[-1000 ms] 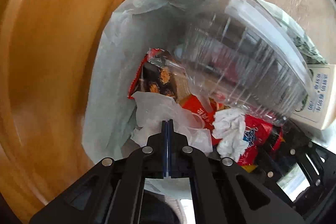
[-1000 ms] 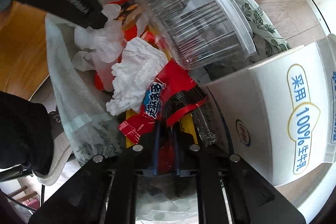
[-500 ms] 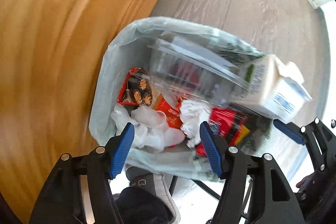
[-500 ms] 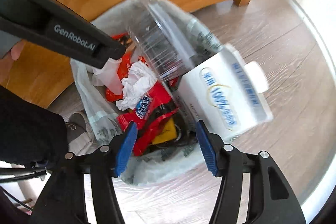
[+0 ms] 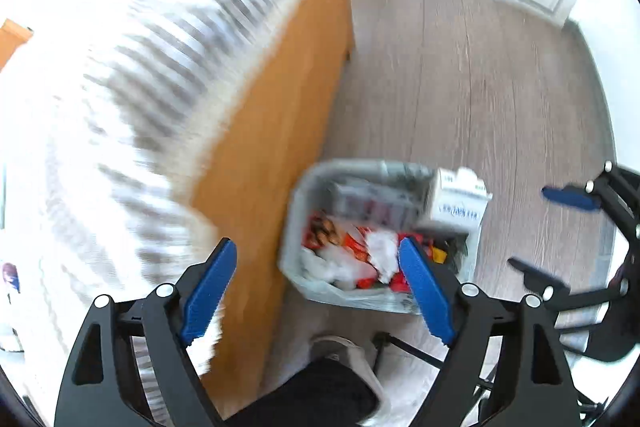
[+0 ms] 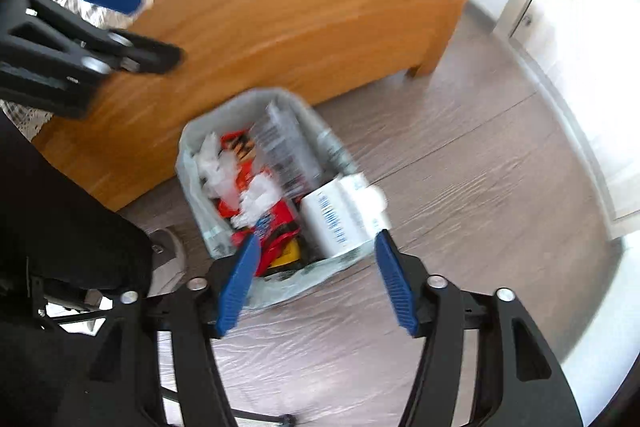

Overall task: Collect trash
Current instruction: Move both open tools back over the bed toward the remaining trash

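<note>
Our left claw (image 5: 316, 291) and right claw (image 6: 316, 281) both hang above the bin (image 6: 188, 155) with jaws opening and nothing between the blue pads, so we judge the drop done; the best move now is to swing clear without clipping the bin liner or the bed frame (image 6: 304, 27). In the bin, on the floor beside the bed, we count one milk carton (image 6: 340, 217), one clear plastic tub (image 6: 288, 147), a few red wrappers (image 6: 276, 223) and some crumpled white tissue (image 6: 218, 163), too blurred to number.
</note>
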Demonstrator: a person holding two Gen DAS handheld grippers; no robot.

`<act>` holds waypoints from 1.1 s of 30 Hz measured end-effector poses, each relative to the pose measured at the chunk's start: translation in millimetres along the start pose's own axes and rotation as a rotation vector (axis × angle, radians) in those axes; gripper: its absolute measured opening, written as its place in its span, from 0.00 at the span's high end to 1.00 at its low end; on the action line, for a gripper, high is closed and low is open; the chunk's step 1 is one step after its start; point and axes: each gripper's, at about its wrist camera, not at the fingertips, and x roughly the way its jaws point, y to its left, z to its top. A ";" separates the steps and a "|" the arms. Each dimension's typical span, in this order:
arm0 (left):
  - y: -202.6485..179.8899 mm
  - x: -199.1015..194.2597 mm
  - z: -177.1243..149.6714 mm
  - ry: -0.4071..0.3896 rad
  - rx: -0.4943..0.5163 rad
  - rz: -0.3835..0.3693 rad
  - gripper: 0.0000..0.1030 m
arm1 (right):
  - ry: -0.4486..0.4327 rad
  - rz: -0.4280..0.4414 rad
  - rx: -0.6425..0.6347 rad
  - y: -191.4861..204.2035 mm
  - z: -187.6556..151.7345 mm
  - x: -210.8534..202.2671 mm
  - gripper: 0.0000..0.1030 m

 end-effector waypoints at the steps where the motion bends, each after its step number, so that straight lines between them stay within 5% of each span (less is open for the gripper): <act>1: 10.0 -17.7 -1.1 -0.035 -0.024 -0.020 0.22 | -0.014 -0.008 0.000 -0.5 4.5 -11.2 0.39; 5: 57.0 -89.4 -16.8 -0.149 -0.122 -0.094 0.18 | -0.125 -0.038 0.002 -0.2 33.6 -69.8 0.33; 8: 95.8 -140.1 -41.4 -0.245 -0.199 -0.055 0.17 | -0.217 -0.080 -0.023 10.3 59.6 -108.4 0.25; 14: 189.6 -214.9 -115.2 -0.488 -0.449 0.036 0.07 | -0.392 -0.054 -0.109 70.1 127.4 -166.5 0.25; 18: 258.0 -217.0 -167.7 -0.476 -0.604 0.157 0.07 | -0.501 0.014 -0.166 130.1 173.6 -182.2 0.19; 24: 369.4 -187.5 -262.0 -0.368 -0.859 0.280 0.07 | -0.548 0.125 -0.293 242.6 232.0 -173.2 0.19; 28: 446.9 -172.1 -308.6 -0.347 -0.894 0.325 0.07 | -0.563 0.171 -0.382 306.4 264.9 -157.8 0.19; 33: 553.9 -144.0 -324.7 -0.348 -0.932 0.373 0.07 | -0.539 0.256 -0.434 358.2 314.3 -138.5 0.19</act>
